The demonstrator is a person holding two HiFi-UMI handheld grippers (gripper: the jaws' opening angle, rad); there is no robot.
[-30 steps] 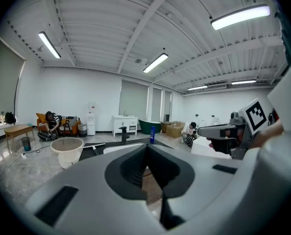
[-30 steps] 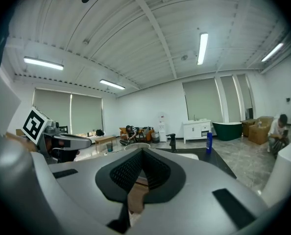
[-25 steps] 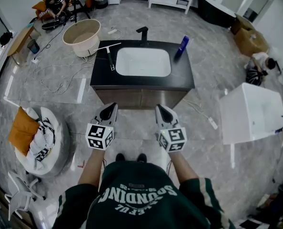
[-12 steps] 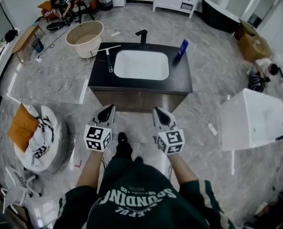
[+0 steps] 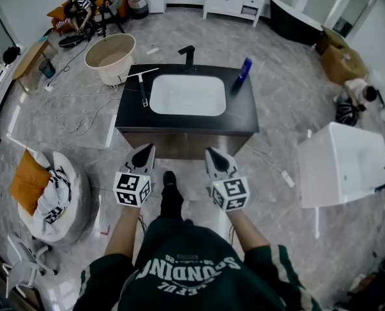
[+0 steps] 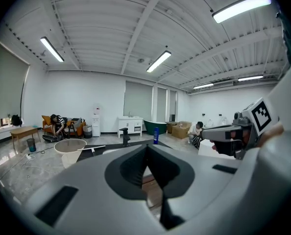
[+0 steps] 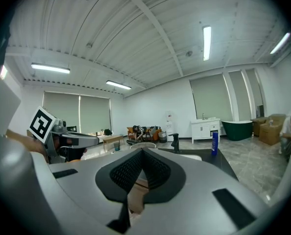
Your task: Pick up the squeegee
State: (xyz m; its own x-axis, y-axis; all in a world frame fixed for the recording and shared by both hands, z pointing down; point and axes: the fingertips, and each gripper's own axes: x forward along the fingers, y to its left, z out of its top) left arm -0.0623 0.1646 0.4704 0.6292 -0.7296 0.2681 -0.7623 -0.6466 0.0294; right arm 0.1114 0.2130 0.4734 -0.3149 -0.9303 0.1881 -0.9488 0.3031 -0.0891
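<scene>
I hold both tools side by side, short of the near edge of the desk (image 5: 244,118), and neither touches it. Left tool (image 5: 144,154): jaws together, nothing between them. Right tool (image 5: 215,154): jaws together at the tips, nothing between them.

Open floor (image 5: 277,96) runs along the desk's near front and its right side. Left of the desk, cables (image 5: 82,105) trail over the floor, and a round beige tub (image 5: 111,56) stands just beyond the far left corner. A white box-shaped unit (image 5: 338,161) stands well apart to the right.

On the desk, a white basin (image 5: 187,94) takes up the middle. A black faucet (image 5: 187,52) stands at the far edge behind it. A blue bottle (image 5: 244,70) stands near the far right corner.

The squeegee (image 5: 142,88) lies flat on the left strip of the desk, between the basin and the left edge, well apart from both tools. Its blade lies crosswise at the far end, and the blade's left end appears to reach past the desk's edge toward the tub. The handle, the long axis, runs beside the basin's left side and points toward the near edge.
</scene>
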